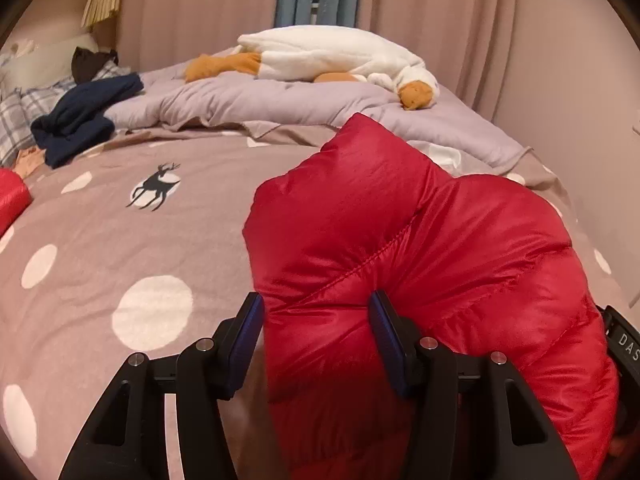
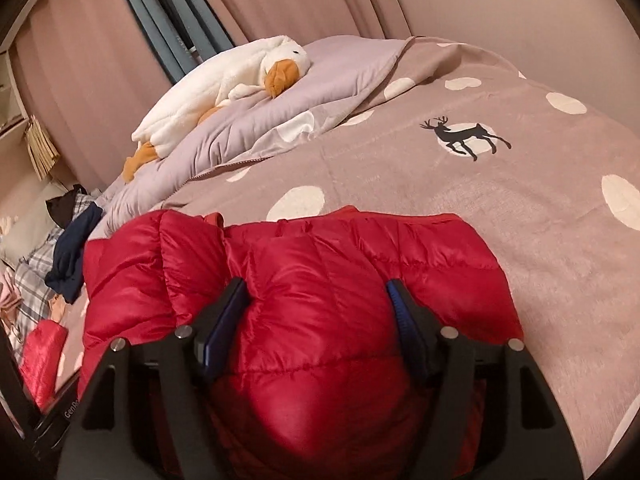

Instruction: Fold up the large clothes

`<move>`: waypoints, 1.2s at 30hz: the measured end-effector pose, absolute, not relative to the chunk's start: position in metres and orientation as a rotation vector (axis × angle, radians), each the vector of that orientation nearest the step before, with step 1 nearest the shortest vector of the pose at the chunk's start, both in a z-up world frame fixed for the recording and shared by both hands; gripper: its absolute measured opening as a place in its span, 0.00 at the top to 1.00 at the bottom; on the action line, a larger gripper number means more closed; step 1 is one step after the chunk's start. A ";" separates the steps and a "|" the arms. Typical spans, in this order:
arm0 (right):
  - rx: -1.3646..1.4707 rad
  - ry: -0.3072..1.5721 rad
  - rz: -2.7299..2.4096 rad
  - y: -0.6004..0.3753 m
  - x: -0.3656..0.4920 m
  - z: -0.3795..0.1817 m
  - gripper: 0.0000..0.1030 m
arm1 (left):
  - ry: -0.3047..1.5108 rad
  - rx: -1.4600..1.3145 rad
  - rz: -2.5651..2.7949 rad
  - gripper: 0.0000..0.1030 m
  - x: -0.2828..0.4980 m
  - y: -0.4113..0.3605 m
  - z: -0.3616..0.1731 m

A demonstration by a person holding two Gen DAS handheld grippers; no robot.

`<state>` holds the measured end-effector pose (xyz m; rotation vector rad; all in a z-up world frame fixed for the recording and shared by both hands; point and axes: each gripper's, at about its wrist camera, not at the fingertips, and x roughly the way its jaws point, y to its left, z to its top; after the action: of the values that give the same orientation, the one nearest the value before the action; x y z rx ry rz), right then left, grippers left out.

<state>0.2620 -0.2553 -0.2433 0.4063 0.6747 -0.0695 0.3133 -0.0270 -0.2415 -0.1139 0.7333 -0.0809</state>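
A red quilted down jacket (image 1: 400, 248) lies bunched on the dotted bed cover (image 1: 120, 248). My left gripper (image 1: 316, 312) has its jaws set wide around a puffy fold of the jacket, pressing into it on both sides. In the right wrist view the jacket (image 2: 320, 280) spreads across the bed cover (image 2: 480, 200). My right gripper (image 2: 320, 296) likewise has its jaws around a thick bulge of the jacket, pads dug into the fabric. Another red part of the jacket (image 1: 12, 196) shows at the left edge.
A white plush goose (image 1: 340, 56) lies on a lilac duvet (image 1: 260, 100) at the back. A dark navy garment (image 1: 80, 116) and plaid cloth (image 1: 16, 116) lie at the far left. Curtains (image 1: 420, 12) hang behind the bed.
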 end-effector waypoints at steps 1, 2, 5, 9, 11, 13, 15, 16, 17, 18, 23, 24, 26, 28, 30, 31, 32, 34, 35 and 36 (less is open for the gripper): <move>0.408 0.674 -0.066 -0.256 0.263 -0.246 0.33 | 0.733 -0.100 -0.085 0.47 0.314 -0.029 -0.243; 0.425 0.675 -0.058 -0.262 0.262 -0.249 0.33 | 0.731 -0.090 -0.086 0.47 0.316 -0.030 -0.243; 0.455 0.681 -0.046 -0.269 0.264 -0.256 0.33 | 0.714 -0.094 -0.077 0.47 0.313 -0.030 -0.244; 0.443 0.683 -0.053 -0.267 0.263 -0.255 0.32 | 0.708 -0.098 -0.081 0.47 0.315 -0.029 -0.245; 0.441 0.685 -0.055 -0.267 0.264 -0.254 0.32 | 0.707 -0.107 -0.086 0.47 0.315 -0.028 -0.246; 0.442 0.686 -0.054 -0.266 0.264 -0.254 0.32 | 0.706 -0.113 -0.087 0.47 0.316 -0.028 -0.246; 0.445 0.684 -0.052 -0.267 0.264 -0.254 0.32 | 0.707 -0.108 -0.087 0.47 0.316 -0.028 -0.245; 0.453 0.681 -0.047 -0.268 0.264 -0.255 0.32 | 0.708 -0.104 -0.084 0.46 0.316 -0.028 -0.245; 0.462 0.681 -0.042 -0.269 0.264 -0.256 0.32 | 0.708 -0.100 -0.080 0.43 0.316 -0.028 -0.245; 0.469 0.683 -0.037 -0.270 0.264 -0.257 0.31 | 0.709 -0.097 -0.074 0.42 0.316 -0.027 -0.244; 0.487 0.675 -0.038 -0.271 0.259 -0.252 0.23 | 0.713 -0.160 -0.040 0.29 0.308 -0.009 -0.236; 0.483 0.686 -0.063 -0.271 0.255 -0.249 0.11 | 0.726 -0.194 -0.044 0.29 0.306 -0.003 -0.232; 0.476 0.693 -0.103 -0.272 0.238 -0.238 0.07 | 0.748 -0.304 -0.094 0.29 0.299 0.012 -0.223; 0.481 0.649 -0.088 -0.279 0.215 -0.226 0.06 | 0.731 -0.416 -0.163 0.27 0.288 0.028 -0.208; 0.486 0.613 -0.103 -0.287 0.198 -0.218 0.02 | 0.709 -0.481 -0.216 0.15 0.274 0.040 -0.197; 0.485 0.594 -0.125 -0.291 0.189 -0.214 0.01 | 0.694 -0.505 -0.246 0.03 0.267 0.043 -0.194; 0.488 0.589 -0.142 -0.295 0.183 -0.213 0.00 | 0.688 -0.523 -0.277 0.00 0.261 0.046 -0.193; 0.523 0.611 -0.124 -0.303 0.177 -0.216 0.00 | 0.749 -0.534 -0.327 0.00 0.259 0.046 -0.200; 0.561 0.628 -0.099 -0.308 0.175 -0.221 0.00 | 0.782 -0.539 -0.345 0.00 0.260 0.045 -0.205; 0.593 0.646 -0.082 -0.312 0.175 -0.225 0.00 | 0.830 -0.546 -0.364 0.00 0.262 0.044 -0.215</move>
<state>0.1751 -0.3122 -0.2254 0.5930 0.6459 -0.0822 0.2620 0.0439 -0.2147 -0.5461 0.8300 -0.3643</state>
